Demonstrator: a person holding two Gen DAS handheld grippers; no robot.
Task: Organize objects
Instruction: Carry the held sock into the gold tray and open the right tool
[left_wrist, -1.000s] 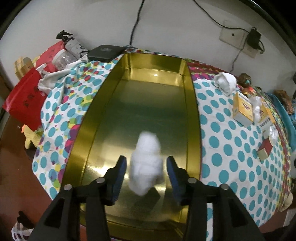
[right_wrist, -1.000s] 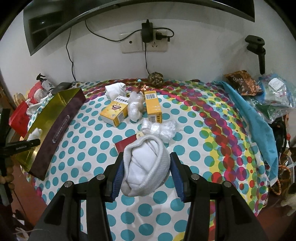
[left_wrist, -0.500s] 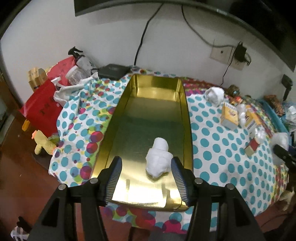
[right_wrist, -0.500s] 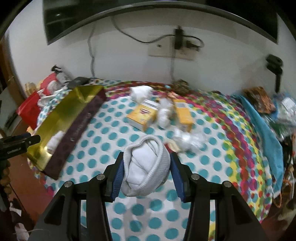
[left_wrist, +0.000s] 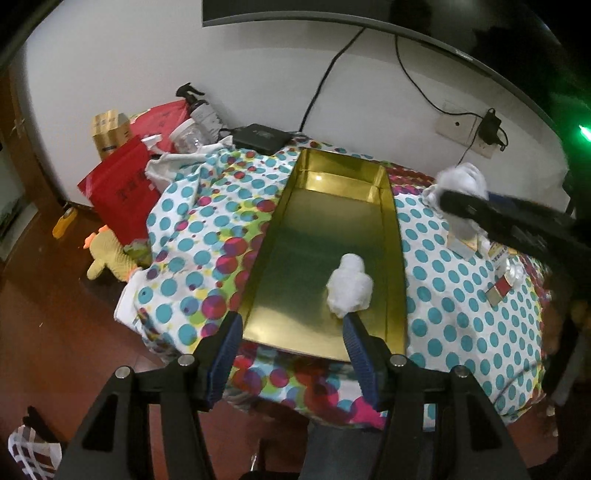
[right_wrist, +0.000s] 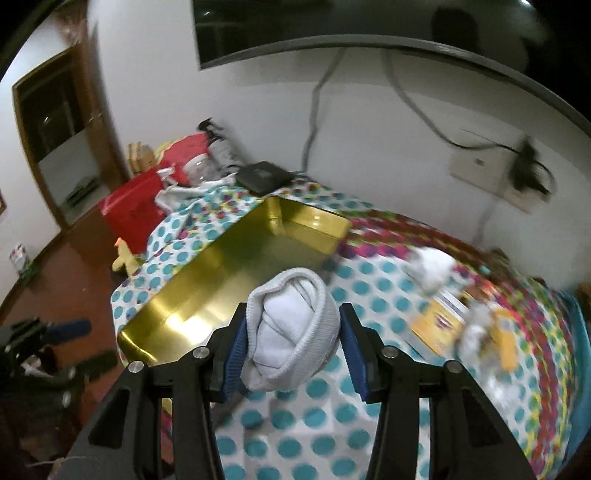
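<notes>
Here, in the left wrist view, the left gripper (left_wrist: 291, 334) is hanging wide open and empty above the shiny gold tray (left_wrist: 391, 206), where a soft white bundle (left_wrist: 349, 286) is lying. In the right wrist view, the right gripper (right_wrist: 291, 341) is squeezing a ribbed rolled sock (right_wrist: 291, 332); released early, it could miss the tray (right_wrist: 221, 258).

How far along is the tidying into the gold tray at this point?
Done: one white bundle lies in the gold tray, and the left gripper is open and clear of it. In hand: the right gripper is shut on a rolled sock beside the tray. Left: the yellow boxes and another white bundle on the dotted cloth.
</notes>
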